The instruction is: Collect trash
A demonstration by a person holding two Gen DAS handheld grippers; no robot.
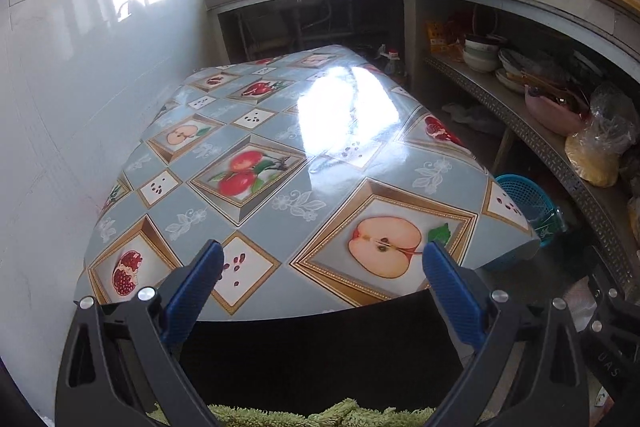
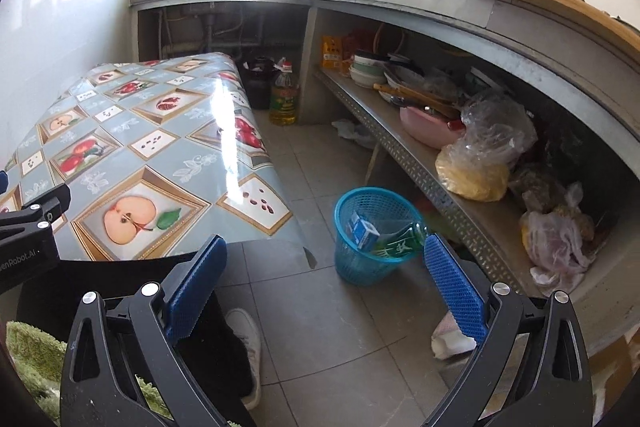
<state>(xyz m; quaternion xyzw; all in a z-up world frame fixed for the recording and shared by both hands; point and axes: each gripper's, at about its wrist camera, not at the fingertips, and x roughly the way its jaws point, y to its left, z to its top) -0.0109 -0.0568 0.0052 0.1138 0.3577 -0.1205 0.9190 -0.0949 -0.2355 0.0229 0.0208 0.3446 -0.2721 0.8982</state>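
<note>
A blue mesh wastebasket [image 2: 370, 243] stands on the tiled floor right of the table. Inside it lie a blue-and-white carton [image 2: 363, 231] and a green bottle [image 2: 404, 241]. My right gripper [image 2: 326, 259] hangs open above the floor just in front of the basket, nothing between its blue pads. My left gripper [image 1: 322, 265] is open over the near edge of the table [image 1: 256, 131], which wears a glossy fruit-print cloth; nothing is held. The basket [image 1: 526, 205] peeks out past the table's right corner in the left wrist view. The left gripper's black body [image 2: 28, 227] shows at the right wrist view's left edge.
A low metal shelf [image 2: 420, 163] along the right carries bowls, a pink basin [image 2: 430, 127] and plastic bags [image 2: 492, 135]. An oil bottle [image 2: 284, 95] and a dark jar stand on the floor beyond the table. A person's white shoe [image 2: 250, 339] and dark trouser leg are below the right gripper.
</note>
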